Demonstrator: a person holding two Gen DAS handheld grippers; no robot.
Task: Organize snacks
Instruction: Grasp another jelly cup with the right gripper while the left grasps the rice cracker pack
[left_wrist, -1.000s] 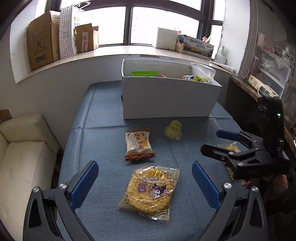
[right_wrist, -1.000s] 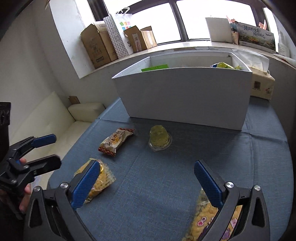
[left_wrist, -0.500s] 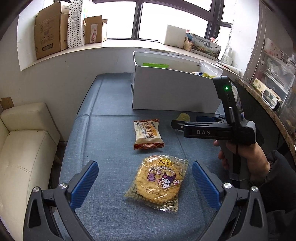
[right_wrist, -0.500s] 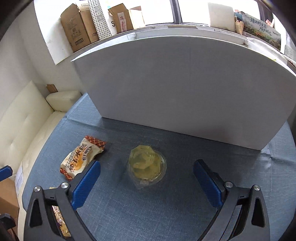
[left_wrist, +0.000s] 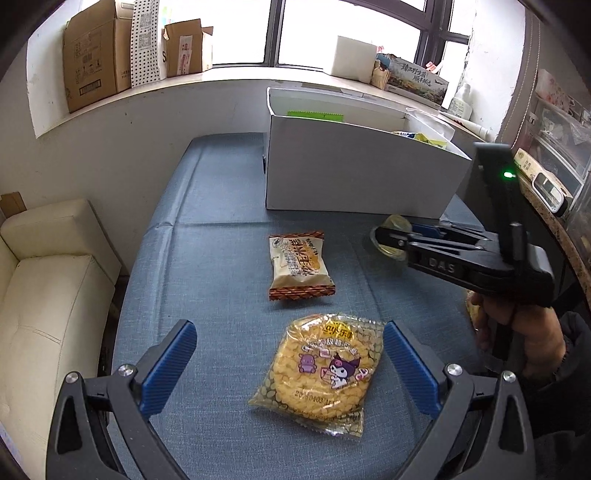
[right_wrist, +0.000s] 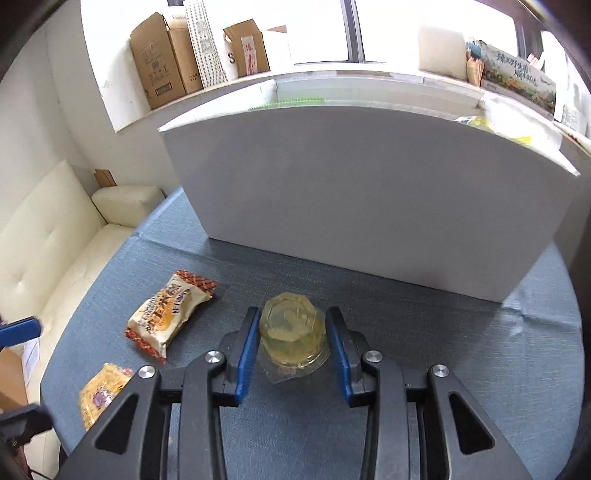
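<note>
Three snacks lie on the blue tablecloth (left_wrist: 221, 258) in front of the white box (right_wrist: 369, 192). Right gripper (right_wrist: 291, 343) has just been closing its jaws, and its blue pads now press both sides of the yellow jelly cup (right_wrist: 291, 332), near the box's front wall. Left gripper (left_wrist: 288, 358) hangs spread wide over the round yellow cracker pack (left_wrist: 321, 369). Beyond it lies the orange rice-cracker packet (left_wrist: 299, 266).
</note>
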